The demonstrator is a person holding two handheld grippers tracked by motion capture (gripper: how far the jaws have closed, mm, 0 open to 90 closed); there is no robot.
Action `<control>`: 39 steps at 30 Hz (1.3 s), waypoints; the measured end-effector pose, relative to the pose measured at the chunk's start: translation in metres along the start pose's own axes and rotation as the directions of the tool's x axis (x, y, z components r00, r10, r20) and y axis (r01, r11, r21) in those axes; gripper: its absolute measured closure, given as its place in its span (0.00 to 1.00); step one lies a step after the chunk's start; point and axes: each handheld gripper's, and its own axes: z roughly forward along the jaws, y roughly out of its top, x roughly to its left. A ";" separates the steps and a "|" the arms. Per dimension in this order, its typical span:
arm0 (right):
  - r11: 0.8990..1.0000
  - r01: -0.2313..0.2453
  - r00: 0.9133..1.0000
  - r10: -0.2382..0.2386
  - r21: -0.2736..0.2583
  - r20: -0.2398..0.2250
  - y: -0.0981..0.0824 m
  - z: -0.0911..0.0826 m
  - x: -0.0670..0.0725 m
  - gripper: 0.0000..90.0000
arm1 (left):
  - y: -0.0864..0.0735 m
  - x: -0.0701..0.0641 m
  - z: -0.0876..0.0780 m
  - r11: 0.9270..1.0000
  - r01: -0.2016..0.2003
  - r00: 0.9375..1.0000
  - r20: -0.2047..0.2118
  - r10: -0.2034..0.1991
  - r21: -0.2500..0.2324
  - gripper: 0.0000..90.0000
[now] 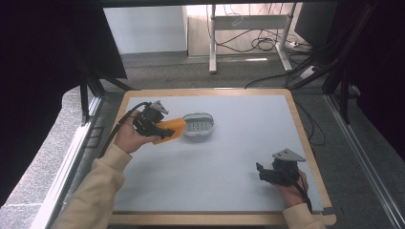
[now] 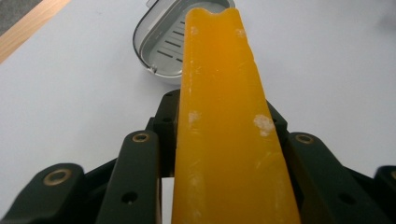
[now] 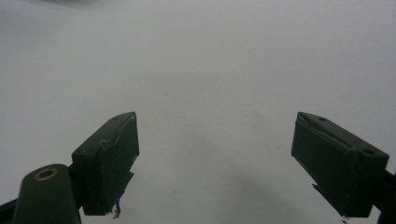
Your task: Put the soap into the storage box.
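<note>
1. High view: the left gripper (image 1: pixel 165 128) clamps an orange soap bar (image 1: pixel 173 127) just beside the grey soap dish (image 1: pixel 198 124) on the table (image 1: pixel 229 157).
2. Left gripper view: the bar sits between the jaws, its tip over the dish.
3. Right gripper view: the right gripper (image 3: pixel 215 158) has its jaws wide, with nothing between them.

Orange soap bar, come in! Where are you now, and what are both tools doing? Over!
Left tool shut on orange soap bar, beside the grey soap dish. Right tool open, holding nothing. Nothing between bar and dish.

Cream sleeves (image 1: pixel 100 181), black brass-screwed jaws, trailing cables.
</note>
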 end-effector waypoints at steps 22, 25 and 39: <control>1.000 -0.002 1.000 0.002 0.001 0.002 -0.001 0.000 0.000 0.17 | 0.021 0.011 0.011 1.000 -0.012 1.000 0.008 0.012 -0.006 0.69; 1.000 0.000 1.000 0.000 0.002 0.002 -0.001 0.000 0.000 0.17 | 0.023 0.013 0.013 1.000 -0.003 1.000 0.018 0.004 -0.016 0.69; 1.000 0.000 1.000 0.000 0.007 0.005 -0.001 0.001 -0.001 0.17 | 0.035 0.025 0.026 1.000 -0.018 0.999 0.032 0.018 -0.020 0.69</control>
